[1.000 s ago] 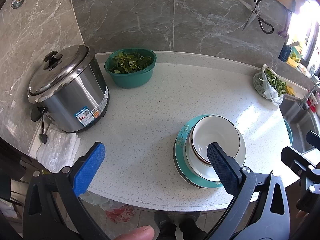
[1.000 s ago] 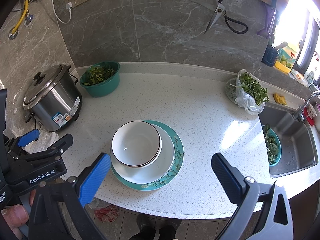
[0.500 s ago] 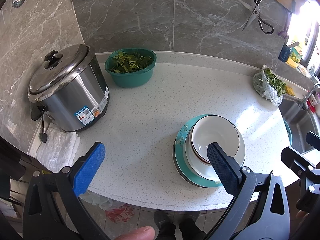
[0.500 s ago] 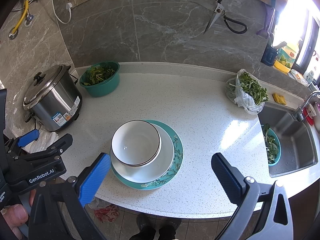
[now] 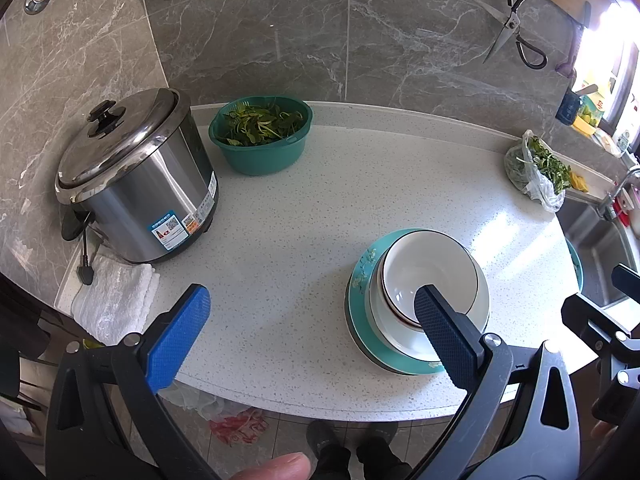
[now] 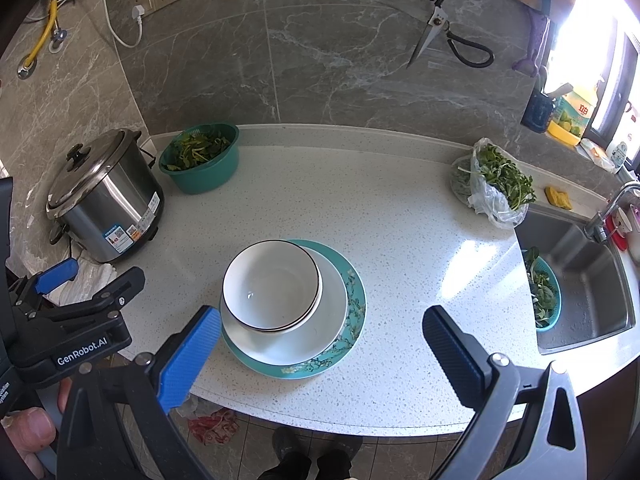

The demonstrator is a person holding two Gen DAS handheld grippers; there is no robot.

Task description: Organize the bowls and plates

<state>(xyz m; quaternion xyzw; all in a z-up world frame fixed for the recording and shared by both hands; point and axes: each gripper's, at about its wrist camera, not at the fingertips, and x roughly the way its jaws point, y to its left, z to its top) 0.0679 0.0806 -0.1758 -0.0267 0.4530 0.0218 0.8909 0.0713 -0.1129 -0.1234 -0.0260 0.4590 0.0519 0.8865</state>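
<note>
A white bowl with a dark rim sits nested in another bowl on a white plate, which lies on a teal floral plate near the counter's front edge. The stack also shows in the left wrist view. My left gripper is open and empty, held above the front edge, left of the stack. My right gripper is open and empty, held above the front edge just in front of the stack.
A steel rice cooker and a folded white cloth stand at the left. A teal basin of greens is at the back. A bag of greens and the sink are at the right.
</note>
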